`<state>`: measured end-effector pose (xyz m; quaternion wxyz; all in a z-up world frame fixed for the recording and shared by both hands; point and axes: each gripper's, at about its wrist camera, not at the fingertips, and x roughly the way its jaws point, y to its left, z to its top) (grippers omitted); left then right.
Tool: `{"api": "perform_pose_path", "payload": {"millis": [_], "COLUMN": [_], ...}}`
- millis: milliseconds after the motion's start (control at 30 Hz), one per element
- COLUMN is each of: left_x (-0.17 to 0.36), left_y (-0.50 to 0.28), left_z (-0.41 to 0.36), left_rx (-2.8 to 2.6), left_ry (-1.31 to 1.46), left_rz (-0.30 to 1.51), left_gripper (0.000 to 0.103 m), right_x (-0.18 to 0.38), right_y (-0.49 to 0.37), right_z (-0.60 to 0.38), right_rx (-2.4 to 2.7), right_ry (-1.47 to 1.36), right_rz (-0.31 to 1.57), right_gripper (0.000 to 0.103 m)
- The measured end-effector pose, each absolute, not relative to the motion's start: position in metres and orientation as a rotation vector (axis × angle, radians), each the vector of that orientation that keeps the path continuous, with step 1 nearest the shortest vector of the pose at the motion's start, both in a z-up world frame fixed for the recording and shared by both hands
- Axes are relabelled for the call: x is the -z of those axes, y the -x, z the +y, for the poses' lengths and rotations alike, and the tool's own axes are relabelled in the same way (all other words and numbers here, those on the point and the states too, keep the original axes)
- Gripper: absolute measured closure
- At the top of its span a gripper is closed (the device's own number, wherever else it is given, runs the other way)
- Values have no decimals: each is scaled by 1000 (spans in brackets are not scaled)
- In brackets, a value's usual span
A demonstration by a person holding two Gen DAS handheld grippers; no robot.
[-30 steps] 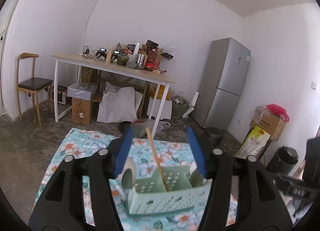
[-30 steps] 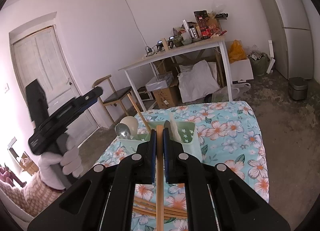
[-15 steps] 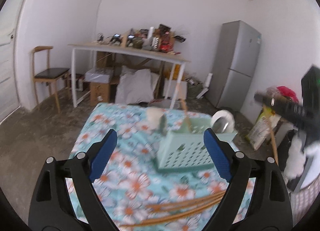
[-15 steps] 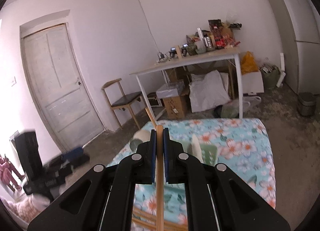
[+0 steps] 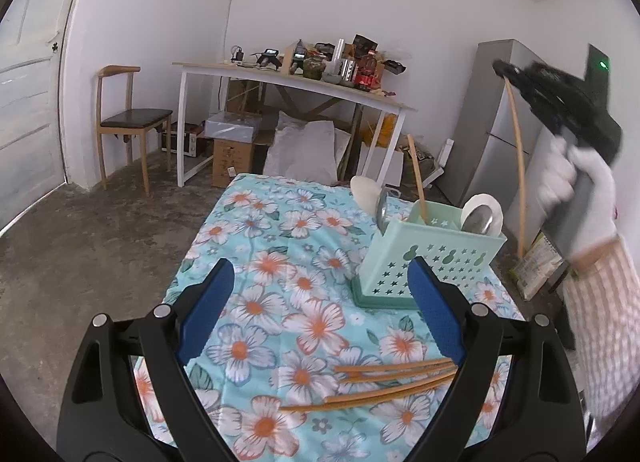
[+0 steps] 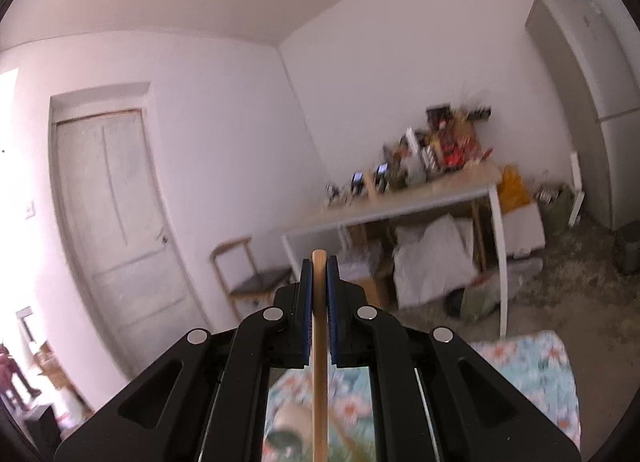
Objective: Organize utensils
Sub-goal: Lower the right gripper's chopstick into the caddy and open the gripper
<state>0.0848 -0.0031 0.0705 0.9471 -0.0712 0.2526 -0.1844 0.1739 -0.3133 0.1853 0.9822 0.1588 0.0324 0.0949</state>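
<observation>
A pale green utensil caddy (image 5: 432,258) stands on the floral tablecloth (image 5: 280,254), holding spoons (image 5: 482,217) and one upright chopstick (image 5: 416,177). Several wooden chopsticks (image 5: 384,382) lie loose on the cloth near the front. My left gripper (image 5: 320,326) hangs open just above them, nothing between its blue pads. My right gripper (image 6: 319,262) is shut on a single wooden chopstick (image 6: 320,342). In the left wrist view the right gripper (image 5: 500,69) is raised high to the right of the caddy, and the chopstick (image 5: 518,165) hangs down from it.
A gloved hand (image 5: 576,197) and a striped sleeve (image 5: 604,326) fill the right side. Behind the cloth stand a cluttered white table (image 5: 296,81), a wooden chair (image 5: 128,117), boxes and bags on the floor, and a grey fridge (image 5: 496,129). A door (image 6: 112,229) is at the left.
My left gripper opened wide, drew back from the caddy and dropped toward the loose chopsticks. My right gripper rose and tilted up to level, still clamping its chopstick.
</observation>
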Motion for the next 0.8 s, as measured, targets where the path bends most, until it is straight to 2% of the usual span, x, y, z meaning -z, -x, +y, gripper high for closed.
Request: {"api": "perform_pose_path", "payload": {"millis": [233,800], "left_x": [-67,-59], "left_y": [-83,-96], "left_z": [9,21], "left_rx": [347,310], "left_ry": [151,190], "left_rz": [524,552], "left_gripper": [18,18], "right_x": [-180,-151], "right_y": [-207,-239], "right_z": [-301,-302], "right_rx": [-95,46], "right_ry": [-264,-202], "right_rz": [-1,11], "right_gripper": [96,96]}}
